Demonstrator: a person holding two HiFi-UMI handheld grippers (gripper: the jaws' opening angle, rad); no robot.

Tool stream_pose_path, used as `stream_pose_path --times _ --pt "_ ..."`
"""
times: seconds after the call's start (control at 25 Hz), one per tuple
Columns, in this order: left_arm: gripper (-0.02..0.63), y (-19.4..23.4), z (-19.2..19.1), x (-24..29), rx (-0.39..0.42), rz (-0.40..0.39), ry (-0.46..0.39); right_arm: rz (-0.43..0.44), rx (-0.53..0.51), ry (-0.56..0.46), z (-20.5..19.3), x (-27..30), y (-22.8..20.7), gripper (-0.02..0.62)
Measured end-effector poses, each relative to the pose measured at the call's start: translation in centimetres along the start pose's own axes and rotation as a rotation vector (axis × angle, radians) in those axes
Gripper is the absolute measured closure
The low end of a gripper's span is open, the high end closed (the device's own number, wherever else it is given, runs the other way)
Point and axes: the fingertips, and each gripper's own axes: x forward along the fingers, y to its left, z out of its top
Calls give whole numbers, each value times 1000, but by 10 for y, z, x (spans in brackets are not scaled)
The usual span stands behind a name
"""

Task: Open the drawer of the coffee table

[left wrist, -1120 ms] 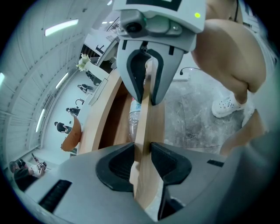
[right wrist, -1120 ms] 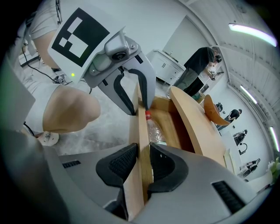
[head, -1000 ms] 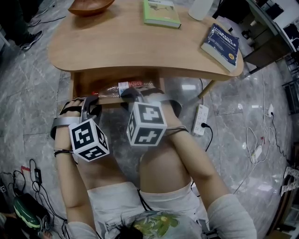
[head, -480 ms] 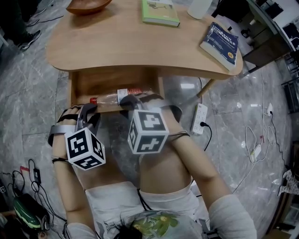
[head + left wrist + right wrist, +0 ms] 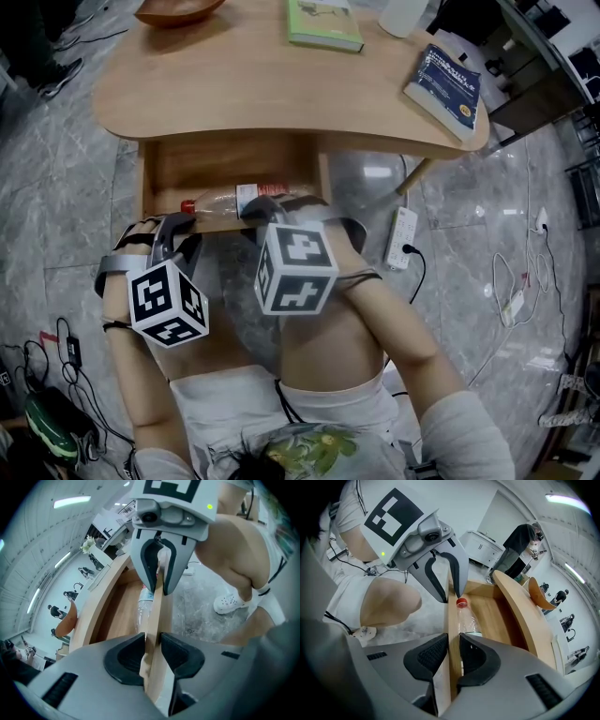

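Observation:
The wooden coffee table (image 5: 262, 94) has its drawer pulled out toward me. Both grippers clamp the drawer front (image 5: 220, 223) from above. My left gripper (image 5: 174, 227) grips its left part, and its pads press both faces of the board (image 5: 154, 616). My right gripper (image 5: 272, 208) holds the middle of the front; its jaws are closing with the board (image 5: 453, 616) between the pads, which touch it. Inside the drawer lies a clear plastic bottle (image 5: 234, 197) with a red cap (image 5: 461, 603).
On the tabletop stand a brown bowl (image 5: 178, 11), a green book (image 5: 323, 23), a blue book (image 5: 442, 80) and a white object (image 5: 403, 14). A power strip (image 5: 403, 239) and cables lie on the marble floor. My knees are just below the grippers.
Both grippers have drawn back toward me with the drawer front, and the drawer stands further out. More of the bottle, with its red cap, now shows.

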Motion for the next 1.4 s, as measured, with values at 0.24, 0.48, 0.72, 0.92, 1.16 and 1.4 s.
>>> stream_pose_path --times 0.24,0.48,0.72,0.92,1.16,1.4 --pt "494 -6 1 -2 0 -5 -8 9 7 0 -2 -1 6 506" --pt "499 -15 2 -4 4 -34 -9 33 -4 16 -4 -2 14 509" --pt "502 -21 1 -6 0 -43 -19 42 -12 29 -5 -2 21 511" --pt "505 -26 2 -8 -21 -67 -37 60 -8 31 -6 -3 26 511" --pt "509 -39 -1 -11 -27 -109 -43 125 -19 32 -6 -3 41 518" --pt "513 -55 -5 -11 -35 -181 -40 225 -41 46 -7 0 59 518"
